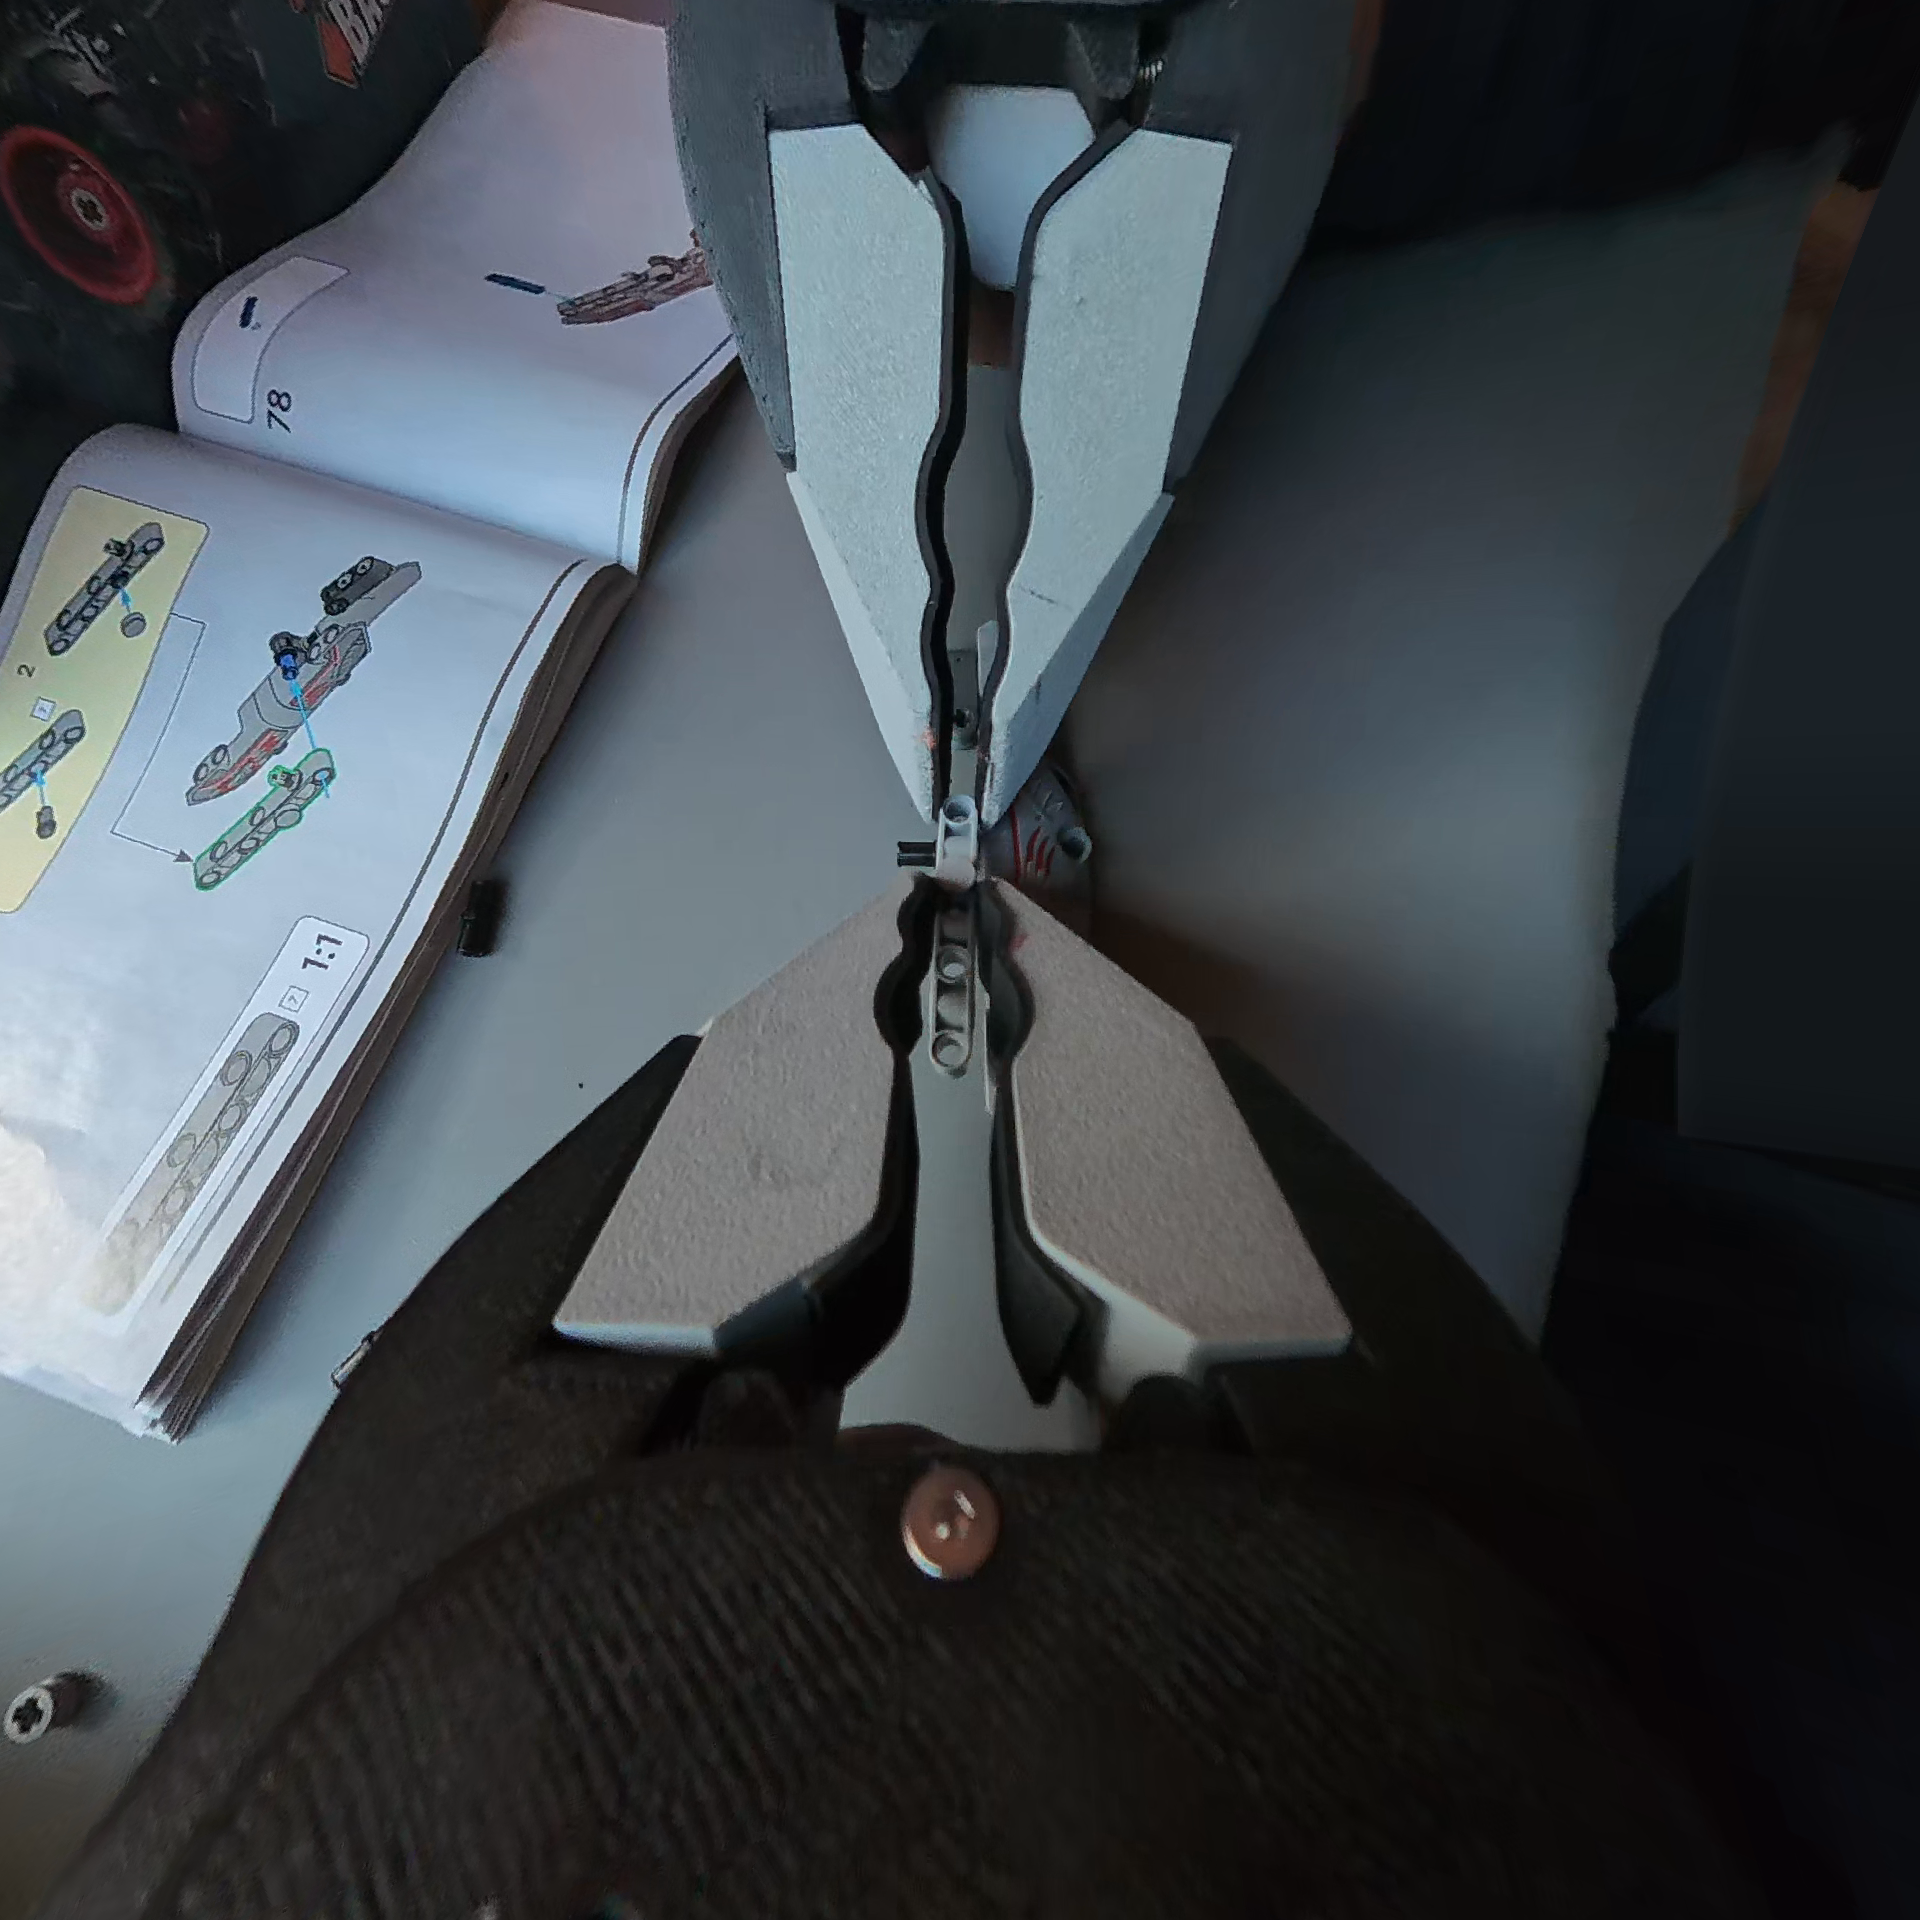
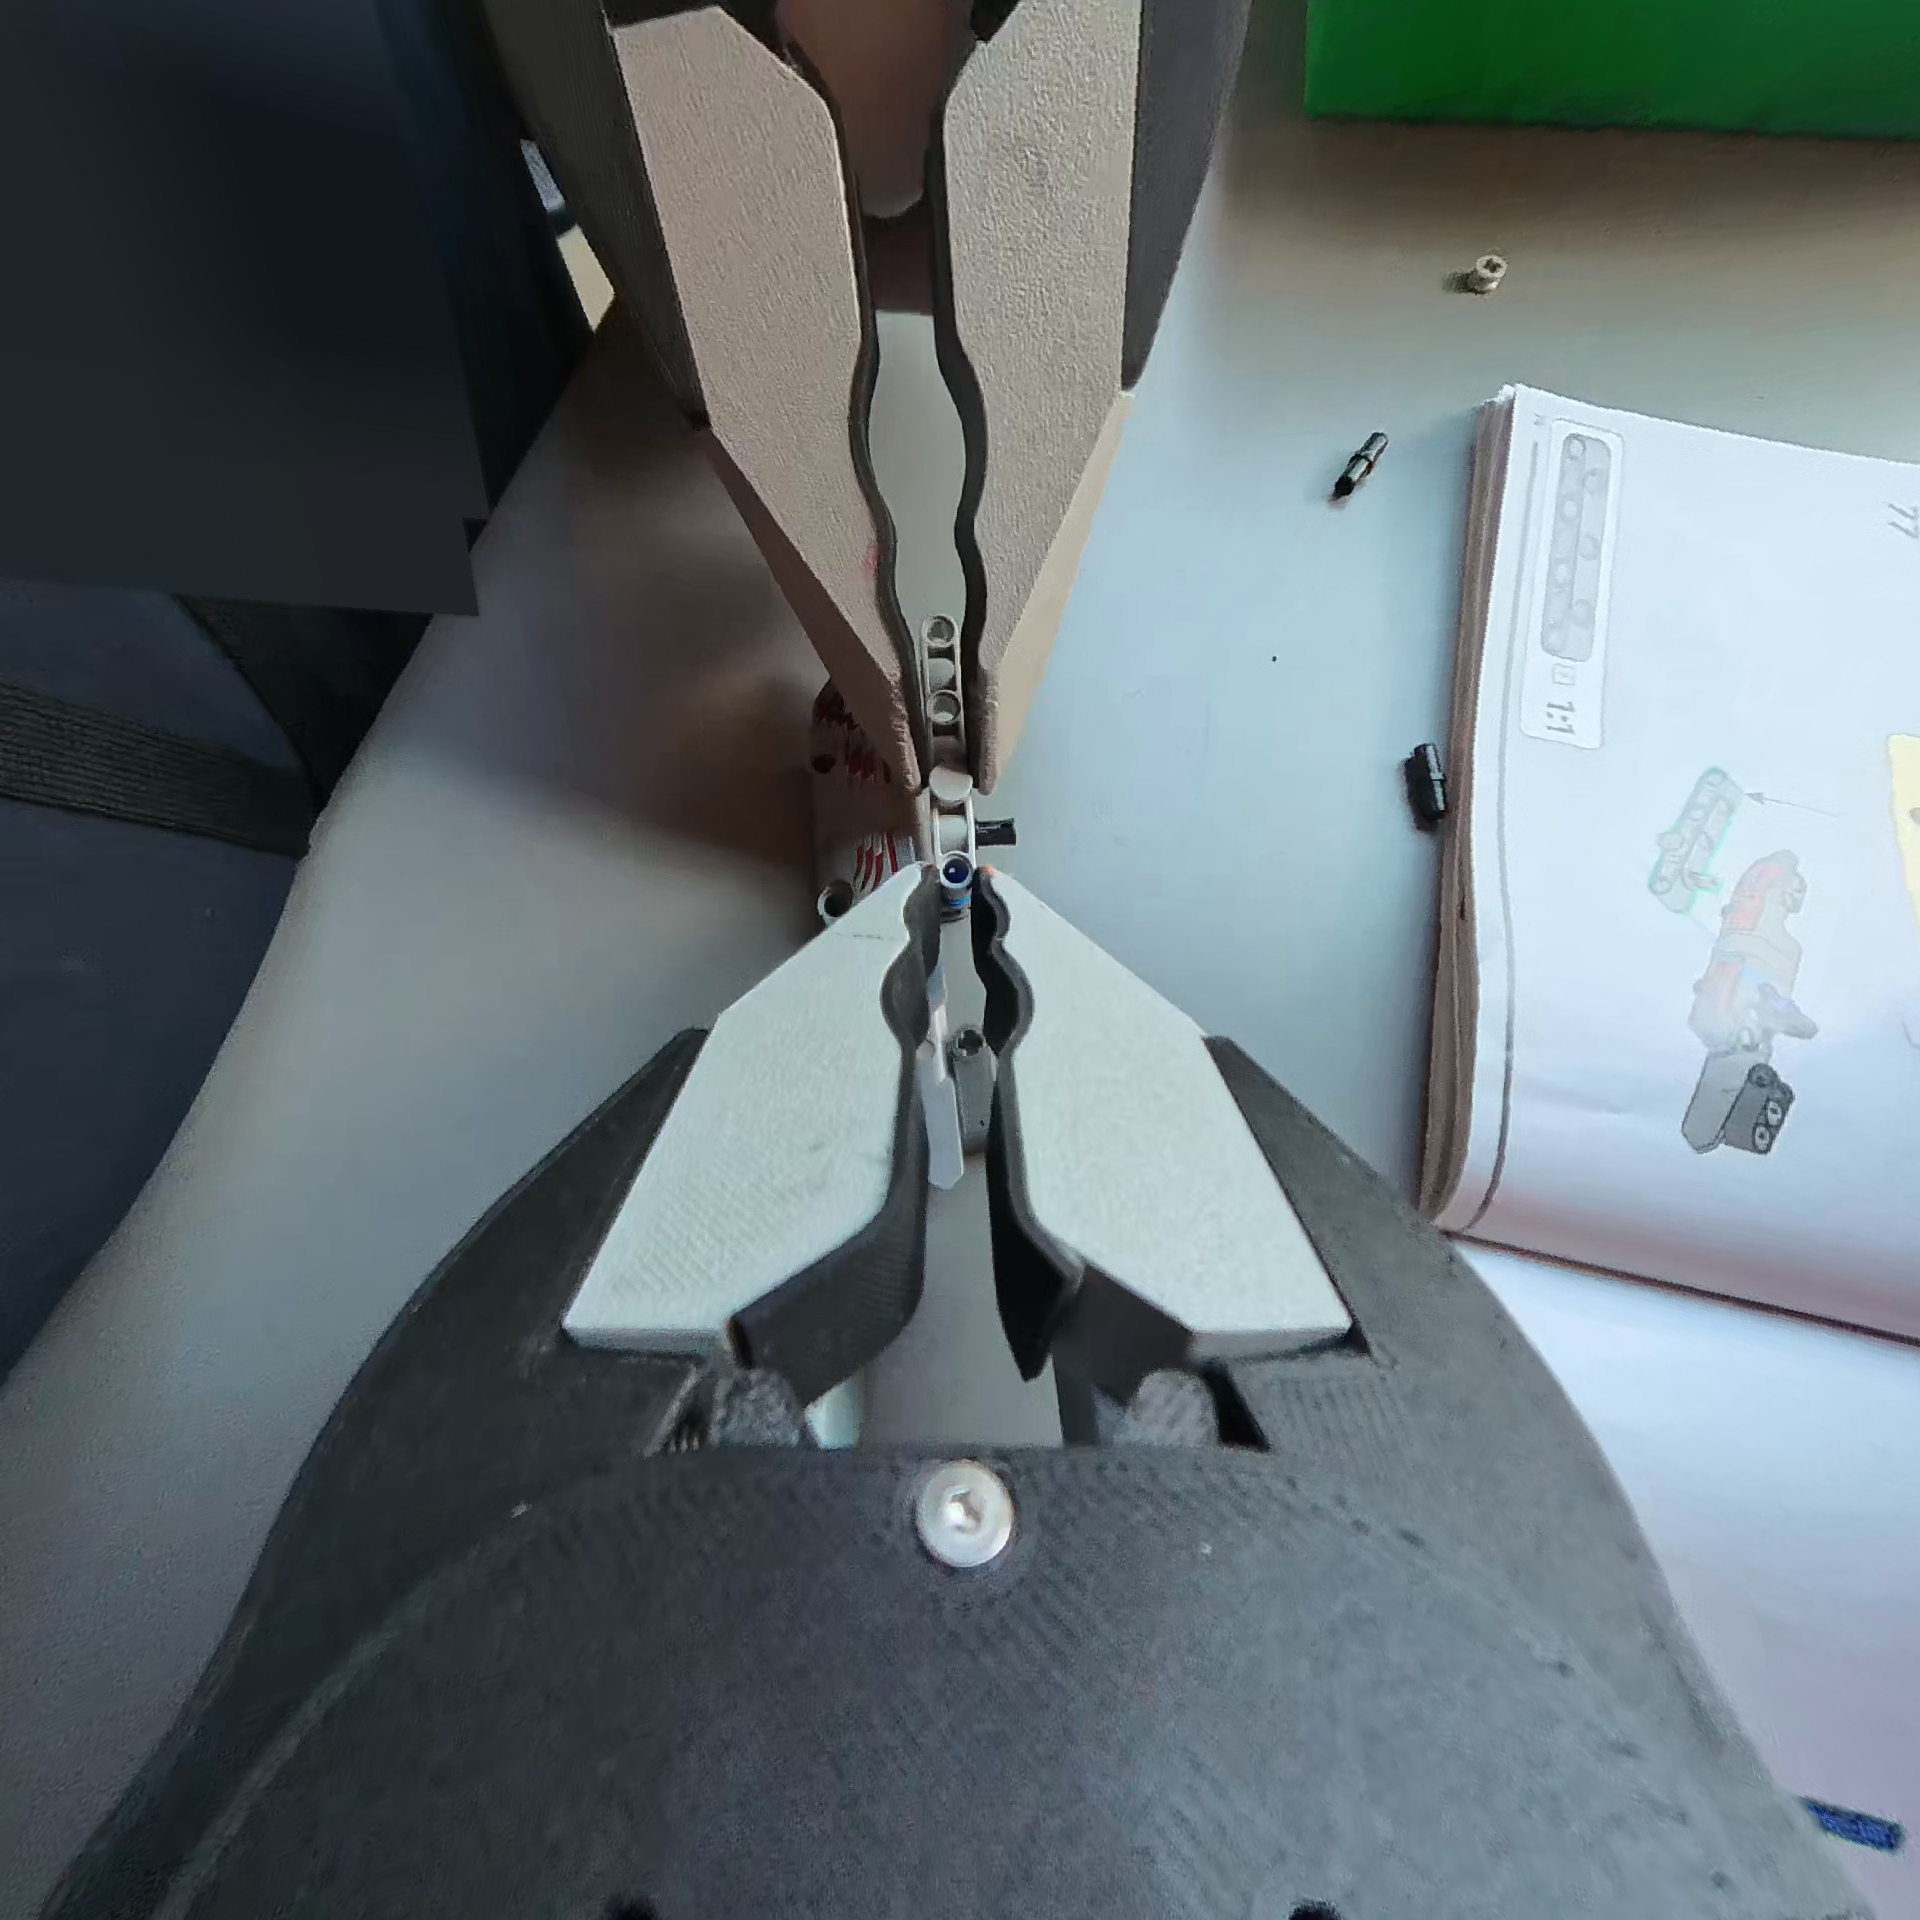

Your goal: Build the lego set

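Note:
My two grippers meet tip to tip above the grey table (image 1: 727, 727). My left gripper (image 1: 951, 883) is shut on a light grey beam with holes (image 1: 951, 997). The beam's end, with a black pin (image 1: 912, 857) through it, sticks out at the tips. My right gripper (image 2: 951, 883) is shut on a grey sub-assembly (image 2: 961, 1070) with a blue pin (image 2: 954, 871) at its tip and a red-marked panel (image 2: 857, 847) hanging to the side. In the right wrist view, the left gripper (image 2: 948, 779) comes from above with the beam (image 2: 940, 675). The beam's end touches the blue pin.
An open instruction booklet (image 1: 364, 727) lies left of the grippers; it also shows in the right wrist view (image 2: 1662, 831). Loose black pins (image 2: 1425, 784) (image 2: 1359, 464) and a tan pin (image 2: 1481, 275) lie near it. A green box (image 2: 1610, 62) stands behind. A red wheel (image 1: 78, 213) sits far left. Only a small space, under 4 cm, lies between the two pairs of fingers.

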